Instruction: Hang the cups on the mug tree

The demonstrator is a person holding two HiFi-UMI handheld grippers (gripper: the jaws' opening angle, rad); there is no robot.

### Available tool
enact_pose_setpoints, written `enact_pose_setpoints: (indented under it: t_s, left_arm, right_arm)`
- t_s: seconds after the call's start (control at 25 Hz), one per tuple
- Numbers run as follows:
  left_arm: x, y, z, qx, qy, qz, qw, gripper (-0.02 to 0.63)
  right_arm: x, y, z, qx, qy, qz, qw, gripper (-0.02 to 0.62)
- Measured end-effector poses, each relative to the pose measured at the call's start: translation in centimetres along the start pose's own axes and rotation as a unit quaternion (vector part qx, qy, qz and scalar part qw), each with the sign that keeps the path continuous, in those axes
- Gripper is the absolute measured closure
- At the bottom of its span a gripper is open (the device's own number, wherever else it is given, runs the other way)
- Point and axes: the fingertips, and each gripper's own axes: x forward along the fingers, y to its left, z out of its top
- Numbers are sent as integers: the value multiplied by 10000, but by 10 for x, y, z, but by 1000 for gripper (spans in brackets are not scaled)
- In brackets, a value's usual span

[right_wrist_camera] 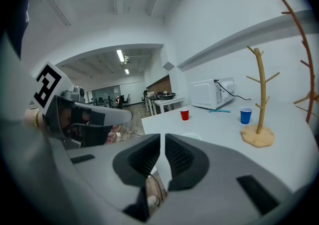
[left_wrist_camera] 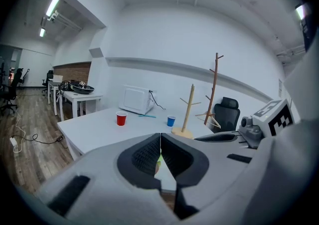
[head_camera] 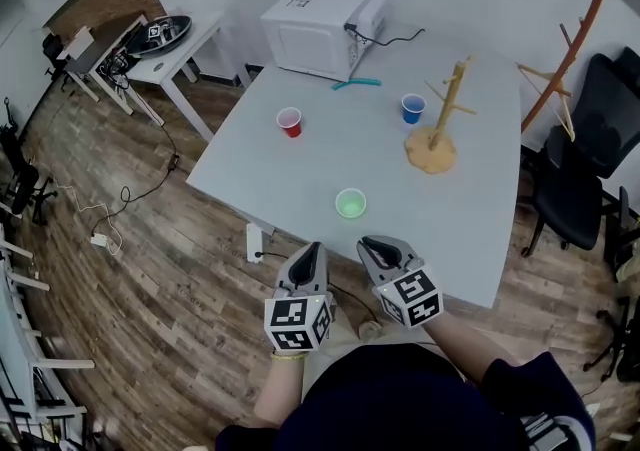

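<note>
At two o'clock the wooden mug tree (head_camera: pixel 438 119) is standing bare; red plastic cup (head_camera: pixel 289 122), blue plastic cup (head_camera: pixel 412 108) and green plastic cup (head_camera: pixel 350 203) are waiting unhung on the white tabletop (head_camera: pixel 330 164); I'm holding left gripper (head_camera: pixel 314 248) and right gripper (head_camera: pixel 372 243) pressed together, empty.

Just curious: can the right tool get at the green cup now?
Probably yes: the green cup stands alone near the table edge, nothing between it and the right tool, though its jaws are shut.
</note>
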Motion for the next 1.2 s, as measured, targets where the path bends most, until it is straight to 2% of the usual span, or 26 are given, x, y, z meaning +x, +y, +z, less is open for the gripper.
enact_pose_setpoints:
  t_s: [0.4,0.52,0.76,1.2]
  left_arm:
    - [36,24,-1,53,234,-543,9982,585]
    - [46,32,-2,19,292,-626,9976,586]
    - [63,42,-7,41,403,-742,9964,585]
    - [86,59,-6,89,498,-953,9942,586]
  right_arm:
    - [33,-29,-29,304,351,-488,9977,557]
    - [44,-33,-39,354,537,-538,9965,486]
    - [60,-45,-57,427,799,-682,9936,413]
    - [91,-64,-81,464,1147,-856,9886,363]
